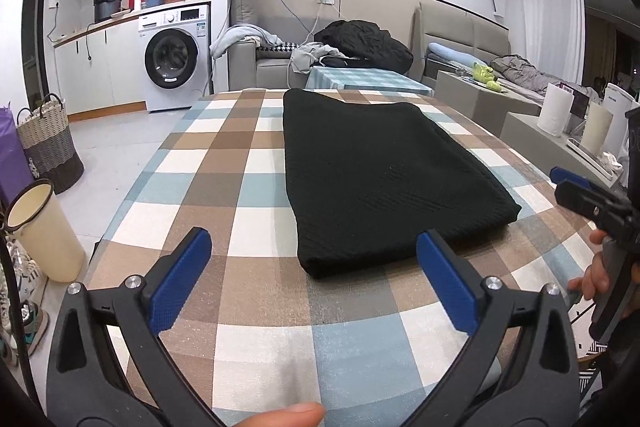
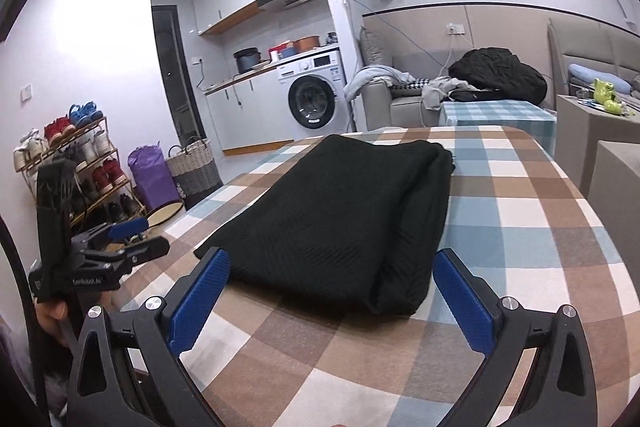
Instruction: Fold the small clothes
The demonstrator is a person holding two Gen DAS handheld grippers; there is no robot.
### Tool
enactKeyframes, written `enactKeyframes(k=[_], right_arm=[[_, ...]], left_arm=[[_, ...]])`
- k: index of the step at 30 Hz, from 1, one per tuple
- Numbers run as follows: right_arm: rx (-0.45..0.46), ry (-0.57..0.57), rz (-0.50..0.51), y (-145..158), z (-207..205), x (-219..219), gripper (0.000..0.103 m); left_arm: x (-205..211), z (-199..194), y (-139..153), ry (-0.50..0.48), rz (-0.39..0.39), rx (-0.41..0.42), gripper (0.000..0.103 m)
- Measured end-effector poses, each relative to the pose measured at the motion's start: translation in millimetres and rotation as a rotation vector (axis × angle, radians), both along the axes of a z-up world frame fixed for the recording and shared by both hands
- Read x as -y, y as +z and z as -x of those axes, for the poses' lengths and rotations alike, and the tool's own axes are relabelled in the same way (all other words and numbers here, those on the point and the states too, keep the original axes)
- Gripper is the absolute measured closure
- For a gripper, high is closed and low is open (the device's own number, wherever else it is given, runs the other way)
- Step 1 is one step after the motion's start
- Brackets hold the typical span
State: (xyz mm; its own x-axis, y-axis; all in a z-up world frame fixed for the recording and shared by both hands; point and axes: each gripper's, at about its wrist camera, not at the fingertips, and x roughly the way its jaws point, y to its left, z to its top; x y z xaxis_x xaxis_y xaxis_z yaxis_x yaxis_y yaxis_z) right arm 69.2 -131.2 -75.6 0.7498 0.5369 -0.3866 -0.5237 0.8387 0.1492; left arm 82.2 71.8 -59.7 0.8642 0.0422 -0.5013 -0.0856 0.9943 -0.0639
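A black knitted garment (image 1: 380, 179) lies folded into a long rectangle on the checked tablecloth (image 1: 224, 163); it also shows in the right wrist view (image 2: 344, 219). My left gripper (image 1: 314, 245) is open and empty, just short of the garment's near edge. My right gripper (image 2: 332, 263) is open and empty, its blue pads either side of the garment's near end, above the cloth. The right gripper shows at the right edge of the left wrist view (image 1: 576, 187). The left gripper shows at the left of the right wrist view (image 2: 132, 239).
A cream bin (image 1: 44, 231) and woven basket (image 1: 48, 143) stand on the floor at the left. A shoe rack (image 2: 76, 167) stands by the wall. A washing machine (image 1: 174, 57), a sofa with clothes (image 1: 360, 43) and a small checked table (image 1: 368, 79) lie beyond.
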Motion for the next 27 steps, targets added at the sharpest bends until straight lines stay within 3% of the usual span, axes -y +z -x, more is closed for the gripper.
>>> enactKeyframes(k=[11, 27], right_arm=[[-0.002, 0.022, 0.01, -7.7, -0.7, -3.3, 0.0], [0.005, 0.014, -0.003, -7.8, 0.7, 0.2, 0.0]], left_arm=[[4.1, 4.6, 1.1, -0.009, -0.037, 0.022, 0.001], [1.4, 4.3, 0.1, -0.006, -0.031, 0.021, 0.001]])
